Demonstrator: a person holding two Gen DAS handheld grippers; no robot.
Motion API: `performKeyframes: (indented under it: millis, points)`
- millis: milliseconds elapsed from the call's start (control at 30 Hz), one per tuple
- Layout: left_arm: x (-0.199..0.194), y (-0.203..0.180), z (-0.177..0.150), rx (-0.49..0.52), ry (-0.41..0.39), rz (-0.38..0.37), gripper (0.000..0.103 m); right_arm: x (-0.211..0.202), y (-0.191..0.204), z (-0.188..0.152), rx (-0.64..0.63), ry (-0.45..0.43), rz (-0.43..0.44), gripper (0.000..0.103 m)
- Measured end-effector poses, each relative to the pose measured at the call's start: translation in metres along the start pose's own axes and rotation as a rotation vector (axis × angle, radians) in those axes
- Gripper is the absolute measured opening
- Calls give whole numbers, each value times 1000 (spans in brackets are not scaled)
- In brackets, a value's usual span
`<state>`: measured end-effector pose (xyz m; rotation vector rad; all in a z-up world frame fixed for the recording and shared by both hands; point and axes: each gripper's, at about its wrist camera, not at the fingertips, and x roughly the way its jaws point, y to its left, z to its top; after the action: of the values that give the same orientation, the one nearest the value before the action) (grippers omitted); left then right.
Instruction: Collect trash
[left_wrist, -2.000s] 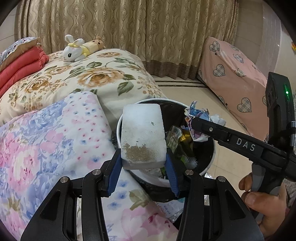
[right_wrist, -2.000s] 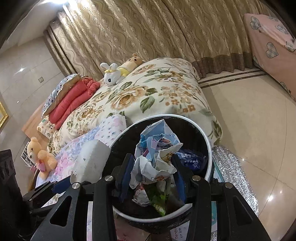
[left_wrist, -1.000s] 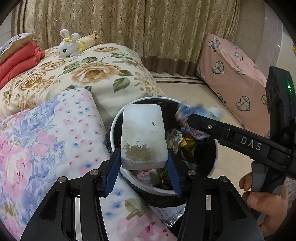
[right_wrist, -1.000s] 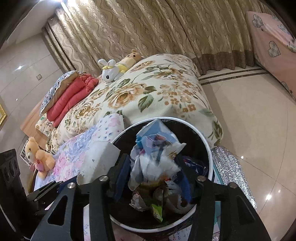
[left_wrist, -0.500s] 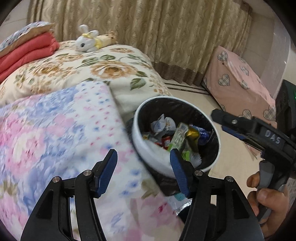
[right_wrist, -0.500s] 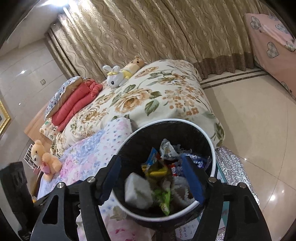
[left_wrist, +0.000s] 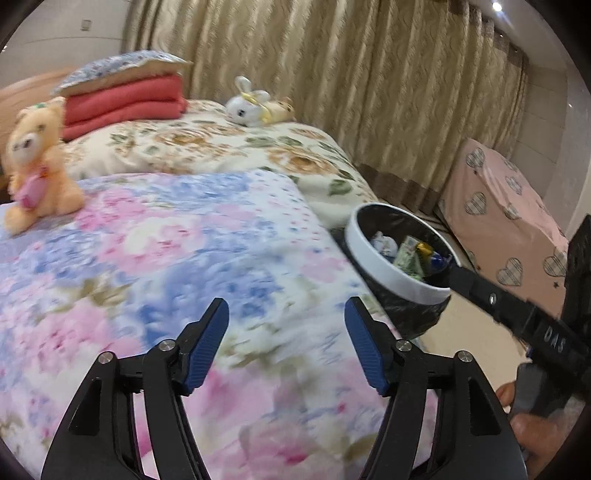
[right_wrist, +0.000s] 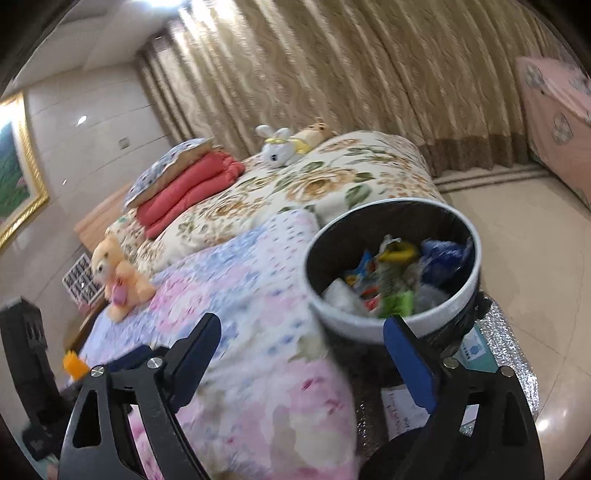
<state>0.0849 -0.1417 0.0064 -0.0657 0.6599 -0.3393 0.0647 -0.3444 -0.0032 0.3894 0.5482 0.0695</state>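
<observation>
The white-rimmed trash bin with a black liner stands beside the bed, filled with wrappers and crumpled paper; a pale foam block lies among them. My left gripper hovers over the pink-and-blue floral blanket, left of the bin, jaws opening with nothing between them. My right gripper hangs at the bin's near rim, jaws opening and empty too. One black finger of the right gripper reaches in from the right.
On the bed sit an orange teddy bear, folded red quilts and a white rabbit plush. A small orange thing lies near the bed's edge. A silver mat lies under the bin, and pink heart-patterned furniture stands beyond it.
The foam block and the crumpled paper left the grippers and now lie in the bin. Both grippers opened wider and swung left, off the bin and over the blanket.
</observation>
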Motion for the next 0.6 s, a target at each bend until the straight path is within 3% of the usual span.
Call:
performKeyframes:
  millis: [200, 367, 600]
  points:
    - [-38, 24, -14, -26, -103, 68, 74, -16, 29, -21, -90, -79, -26, 94]
    - [-70, 31, -25, -11, -224, 147, 92, -38, 49, -33, -178, -198, -49, 102]
    - [-90, 42, -39, -19, -294, 222, 101, -45, 67, -39, -256, -270, -105, 103]
